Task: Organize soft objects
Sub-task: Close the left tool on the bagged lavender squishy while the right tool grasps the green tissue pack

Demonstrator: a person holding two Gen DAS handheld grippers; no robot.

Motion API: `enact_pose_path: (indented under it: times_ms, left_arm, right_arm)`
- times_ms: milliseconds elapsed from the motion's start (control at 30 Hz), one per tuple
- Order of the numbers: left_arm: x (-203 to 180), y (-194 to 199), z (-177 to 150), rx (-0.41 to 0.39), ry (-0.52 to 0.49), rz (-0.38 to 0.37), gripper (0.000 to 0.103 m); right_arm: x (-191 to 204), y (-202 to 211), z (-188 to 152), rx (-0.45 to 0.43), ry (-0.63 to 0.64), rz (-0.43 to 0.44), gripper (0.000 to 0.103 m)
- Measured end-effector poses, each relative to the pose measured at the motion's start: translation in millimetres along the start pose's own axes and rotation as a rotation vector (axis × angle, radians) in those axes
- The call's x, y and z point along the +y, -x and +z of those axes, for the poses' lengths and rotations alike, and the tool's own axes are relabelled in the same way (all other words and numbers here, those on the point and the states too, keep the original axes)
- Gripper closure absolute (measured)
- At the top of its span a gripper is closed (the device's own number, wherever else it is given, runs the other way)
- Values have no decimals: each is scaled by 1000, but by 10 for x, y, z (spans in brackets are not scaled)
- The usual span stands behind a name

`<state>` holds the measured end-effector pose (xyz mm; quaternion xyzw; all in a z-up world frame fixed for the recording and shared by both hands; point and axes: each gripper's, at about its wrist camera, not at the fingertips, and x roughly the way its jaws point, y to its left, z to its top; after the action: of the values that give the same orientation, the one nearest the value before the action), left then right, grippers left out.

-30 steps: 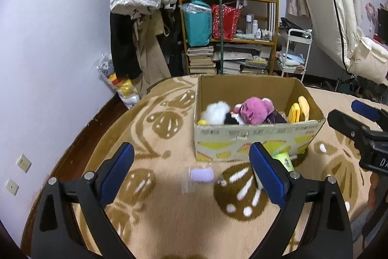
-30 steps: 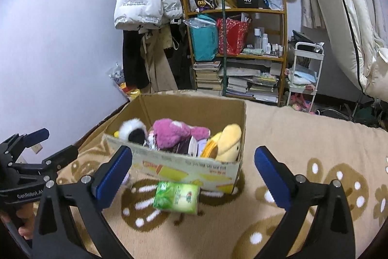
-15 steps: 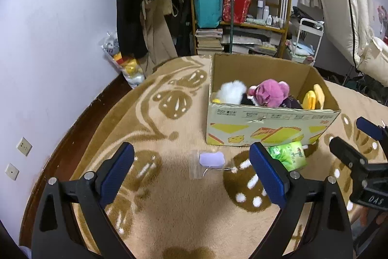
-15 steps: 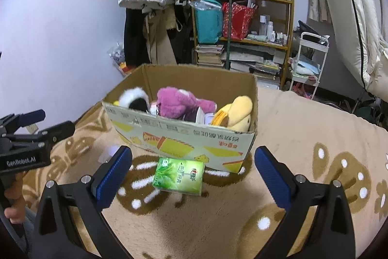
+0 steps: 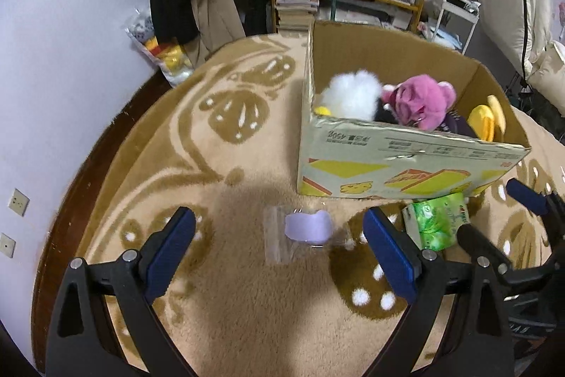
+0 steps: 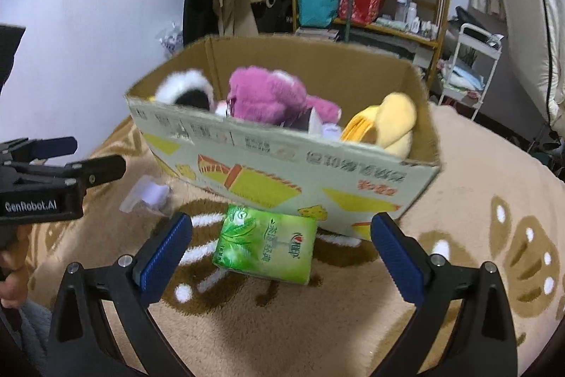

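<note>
Both grippers are coming lower and closer to the rug (image 5: 247, 306) than a second ago, each one lining up on its own target. The left gripper (image 5: 279, 248), fingers spread wide and holding nothing, is framing the small lilac item in a clear bag (image 5: 307, 228). The right gripper (image 6: 280, 251), also wide and empty, is hanging over the green tissue pack (image 6: 265, 246), which is lying just beside the cardboard box (image 6: 282, 172) of plush toys. I am judging that two pickups are near.
</note>
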<state>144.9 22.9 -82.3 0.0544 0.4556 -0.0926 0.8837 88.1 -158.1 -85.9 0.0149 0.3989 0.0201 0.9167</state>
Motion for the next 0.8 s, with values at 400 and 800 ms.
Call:
enact_pose_path:
  times_ms: [400, 800]
  left_arm:
    - [45, -518, 2, 117, 19, -57, 8]
    - [-17, -830, -53, 203, 19, -110, 8]
  right_arm:
    - [80, -472, -85, 126, 19, 32, 0]
    - [228, -711, -180, 201, 63, 44, 0]
